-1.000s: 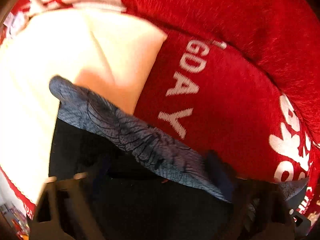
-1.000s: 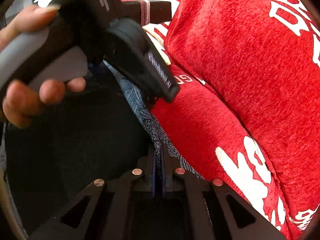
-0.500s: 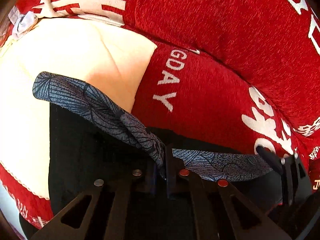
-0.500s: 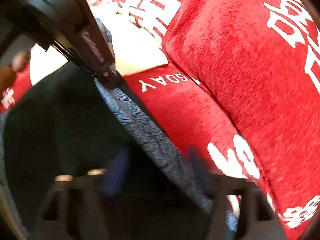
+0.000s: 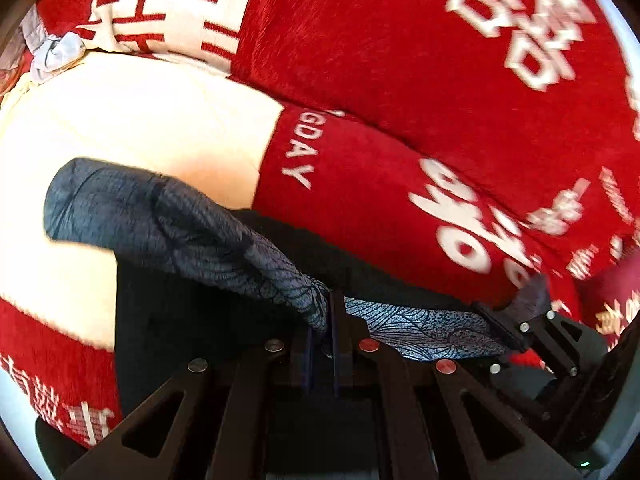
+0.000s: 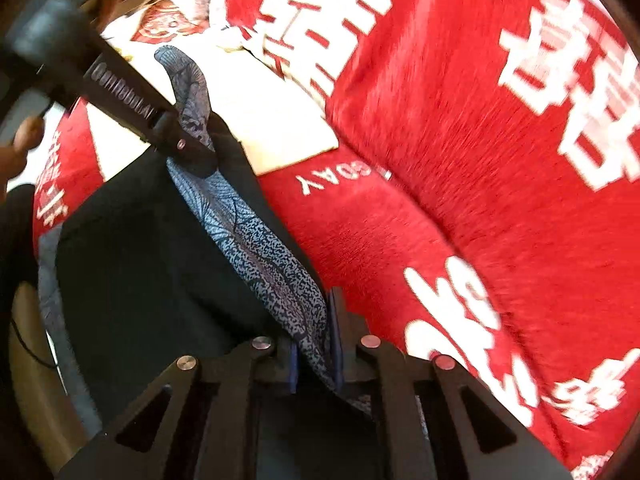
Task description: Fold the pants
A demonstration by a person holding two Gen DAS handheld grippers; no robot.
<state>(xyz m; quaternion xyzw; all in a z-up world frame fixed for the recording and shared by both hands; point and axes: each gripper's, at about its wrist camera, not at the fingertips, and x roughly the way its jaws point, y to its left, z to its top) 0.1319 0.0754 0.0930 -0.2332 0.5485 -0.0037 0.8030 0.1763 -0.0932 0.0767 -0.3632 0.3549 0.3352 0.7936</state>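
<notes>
Both the left gripper (image 5: 328, 328) and the right gripper (image 6: 316, 344) had their jaws clamped on the patterned blue-grey waistband of the black pants (image 5: 192, 232), stretched between them above the red lettered plush sofa cover (image 5: 400, 80)

1. A red plush cover (image 5: 400, 80) with large white characters fills the space ahead of the fingers and to their right.
2. White lettering (image 5: 298, 156) reading "GDAY" lies on the red seat just beyond the fingertips.
3. A cream panel (image 5: 132, 128) spreads ahead and to the left, brightly lit.
4. Crumpled grey cloth (image 5: 56, 50) sits far left.
</notes>
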